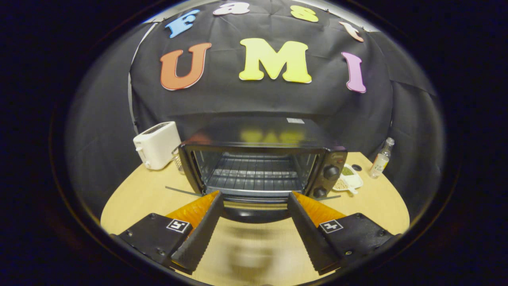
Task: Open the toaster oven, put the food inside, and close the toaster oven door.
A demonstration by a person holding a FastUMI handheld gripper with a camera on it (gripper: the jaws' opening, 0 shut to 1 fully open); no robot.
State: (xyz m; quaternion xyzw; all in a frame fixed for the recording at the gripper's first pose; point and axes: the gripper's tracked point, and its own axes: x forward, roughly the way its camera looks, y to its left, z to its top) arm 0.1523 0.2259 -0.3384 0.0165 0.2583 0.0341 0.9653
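Toaster oven [254,167] door lies open; gripper [254,198] fingers spread wide, holding nothing, just before it; next, probably, fetch the food.

Pale wooden table [143,198], black cloth wall [103,131]

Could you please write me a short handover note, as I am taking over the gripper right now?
Gripper: open, holding nothing, fingers spread just in front of the toaster oven.
Oven door: already folded down between the fingertips; the wire rack inside is bare.
Beside the oven on the table: a white toaster, a small white dish of what looks like food, and a bottle.
Done: opening. Left: fetch the food, set it on the rack, close the door.
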